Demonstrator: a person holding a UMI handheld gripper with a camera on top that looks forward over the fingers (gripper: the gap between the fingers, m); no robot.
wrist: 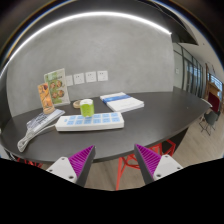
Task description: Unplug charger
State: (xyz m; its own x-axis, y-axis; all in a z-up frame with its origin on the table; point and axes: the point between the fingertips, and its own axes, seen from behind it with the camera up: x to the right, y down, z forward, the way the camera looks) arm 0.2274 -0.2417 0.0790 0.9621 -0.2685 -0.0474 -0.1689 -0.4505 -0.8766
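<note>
My gripper (113, 160) is open, its two purple pads (80, 160) spread wide with only floor and a red stool frame showing between them. It hangs in front of a dark oval table (150, 110), short of its near edge. On the grey wall beyond the table sits a row of white wall sockets (90, 77). I cannot make out a charger or plug at them. A white cable (25, 140) lies at the table's left end beside some papers.
On the table lie a white and blue keyboard-like tray (90, 121), a green cup (87, 107), a white and blue box (122, 100) and leaflets (43, 121). Posters (53, 90) lean on the wall. Red stools (128, 160) stand under the table.
</note>
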